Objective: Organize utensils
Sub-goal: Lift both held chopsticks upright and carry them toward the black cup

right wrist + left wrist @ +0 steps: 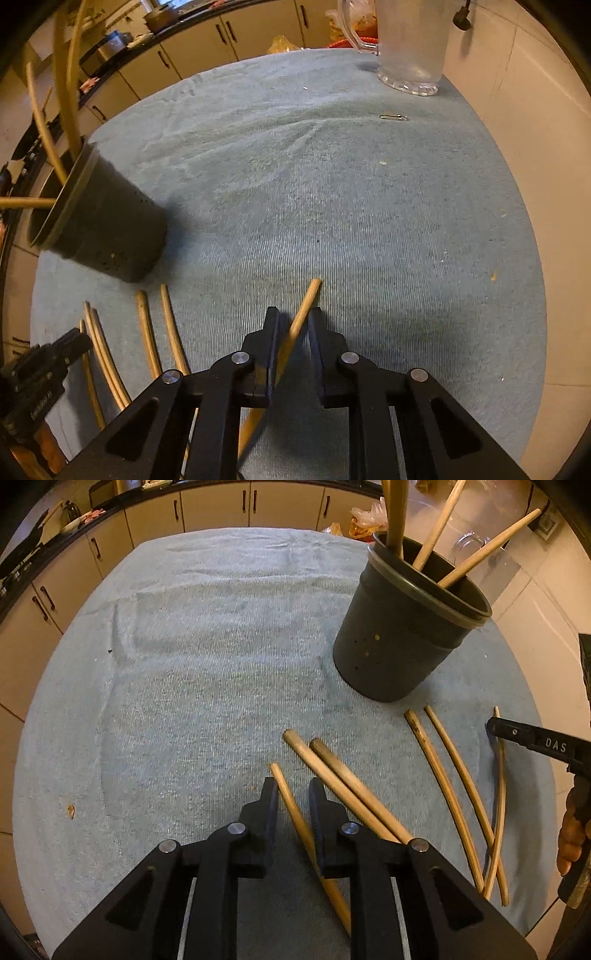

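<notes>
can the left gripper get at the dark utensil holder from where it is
Probably yes. The towel between the left gripper and the dark utensil holder looks bare, apart from loose wooden sticks lying off to one side. But its fingers already hold a stick.

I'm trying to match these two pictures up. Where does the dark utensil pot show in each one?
Left wrist view: dark pot stands upper right, wooden sticks poking out.
Right wrist view: same pot at the left edge, leaning in the fisheye.
Shared landmark: the blue towel under everything.
</notes>
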